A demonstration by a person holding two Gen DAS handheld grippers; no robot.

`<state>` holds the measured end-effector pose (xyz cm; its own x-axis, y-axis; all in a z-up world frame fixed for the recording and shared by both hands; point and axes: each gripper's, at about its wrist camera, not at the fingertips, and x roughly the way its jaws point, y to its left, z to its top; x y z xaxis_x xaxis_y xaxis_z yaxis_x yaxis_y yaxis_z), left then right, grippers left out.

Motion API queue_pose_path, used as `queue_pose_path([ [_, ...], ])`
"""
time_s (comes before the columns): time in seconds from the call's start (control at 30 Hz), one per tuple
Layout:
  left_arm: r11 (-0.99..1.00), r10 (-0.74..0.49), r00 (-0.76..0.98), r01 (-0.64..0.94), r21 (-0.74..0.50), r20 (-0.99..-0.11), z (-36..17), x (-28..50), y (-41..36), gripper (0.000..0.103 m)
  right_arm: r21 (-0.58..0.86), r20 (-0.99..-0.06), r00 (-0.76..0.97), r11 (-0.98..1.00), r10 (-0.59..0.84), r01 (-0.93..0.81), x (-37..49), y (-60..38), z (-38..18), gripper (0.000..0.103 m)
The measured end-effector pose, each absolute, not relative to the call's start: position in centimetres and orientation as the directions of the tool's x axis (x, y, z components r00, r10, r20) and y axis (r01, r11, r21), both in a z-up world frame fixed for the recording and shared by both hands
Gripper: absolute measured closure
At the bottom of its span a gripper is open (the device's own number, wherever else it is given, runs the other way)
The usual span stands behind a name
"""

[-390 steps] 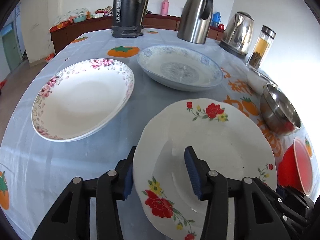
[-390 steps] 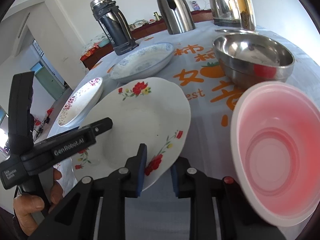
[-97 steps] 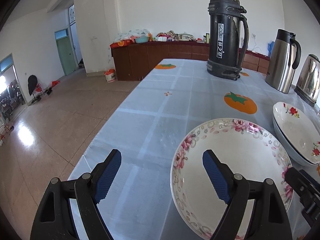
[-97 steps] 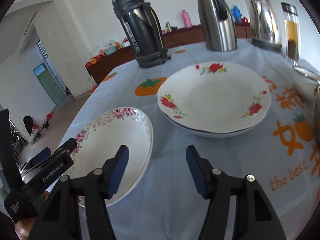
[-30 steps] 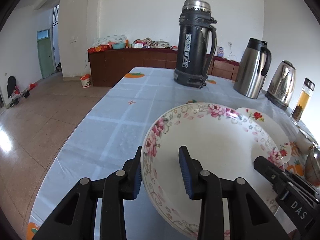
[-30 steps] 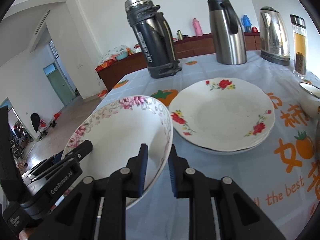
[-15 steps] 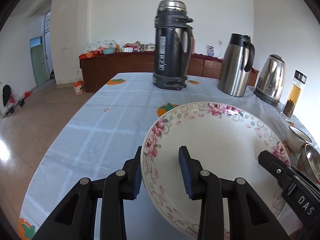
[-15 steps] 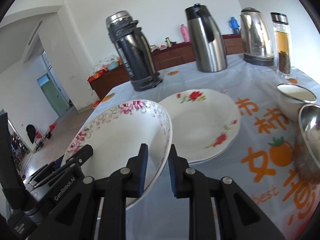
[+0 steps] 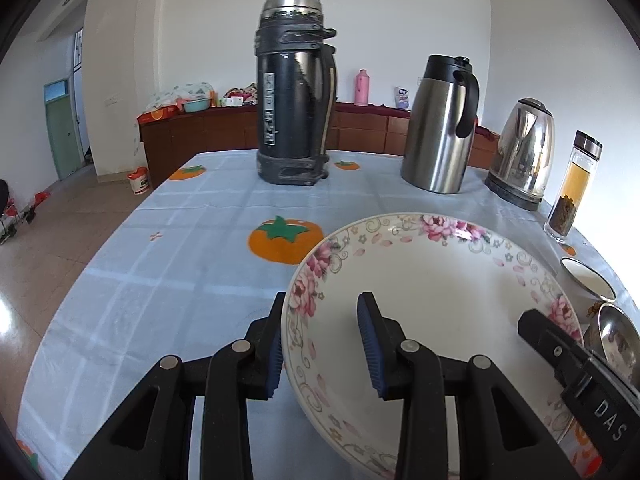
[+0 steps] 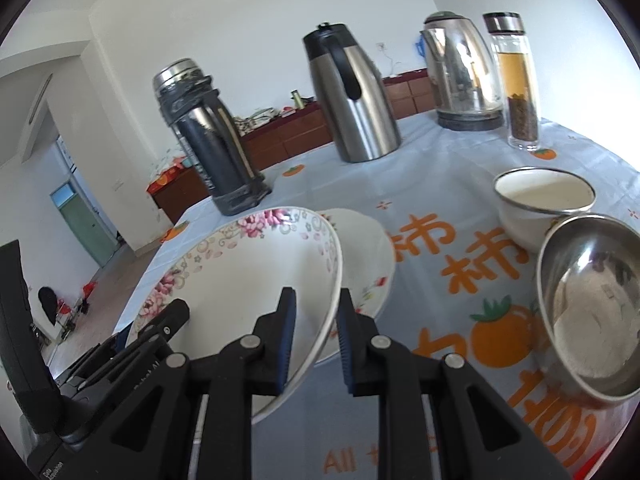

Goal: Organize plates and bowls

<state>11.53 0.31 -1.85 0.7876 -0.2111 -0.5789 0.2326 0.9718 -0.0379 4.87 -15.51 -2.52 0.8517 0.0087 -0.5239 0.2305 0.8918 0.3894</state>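
1. Left wrist view: left gripper (image 9: 322, 338) clenched on the near-left rim of a white shallow ceramic plate with a pink floral border (image 9: 436, 304); one blue pad outside the rim, the other inside the well.
2. Right wrist view: right gripper (image 10: 316, 338) clenched on the right rim of the same pink-bordered plate (image 10: 248, 280); rim seated between both blue pads.
3. Plate position: held by both grippers, tilted, above the pale blue tablecloth with orange persimmon prints (image 9: 180, 248). Contact with the cloth: cannot tell.
4. Behind and partly under the held plate in the right wrist view: white ceramic plate with red flower prints (image 10: 368, 256), resting on the table. Overlaps the held plate's far right edge; touching or apart cannot be told.
5. Right of the plates: white enamel bowl with a dark rim (image 10: 544, 204), just beside a polished stainless steel bowl (image 10: 592, 300) nearer the camera. Both upright on the cloth.
6. Far side of the table, left to right in the left wrist view: tall black cylindrical vacuum flask with a steel cap (image 9: 294, 108), brushed steel jug with a black handle (image 9: 440, 126), shiny steel electric kettle on a black base (image 9: 522, 154), clear glass bottle with amber liquid and tea leaves (image 9: 572, 190).
7. Opposite gripper body visible at the edge of each view: black arm marked "DAS" at lower right, left wrist view.
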Motion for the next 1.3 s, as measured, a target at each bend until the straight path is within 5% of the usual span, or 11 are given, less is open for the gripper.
queue_pose_path([
  [1.3, 0.964, -0.224, 0.74, 0.265, -0.031, -0.634, -4.1, 14.9, -3.7, 0.066, 0.312, -0.57, 0.815, 0.89, -0.106, 0.334, 6.8, -17.7, -3.6, 0.08],
])
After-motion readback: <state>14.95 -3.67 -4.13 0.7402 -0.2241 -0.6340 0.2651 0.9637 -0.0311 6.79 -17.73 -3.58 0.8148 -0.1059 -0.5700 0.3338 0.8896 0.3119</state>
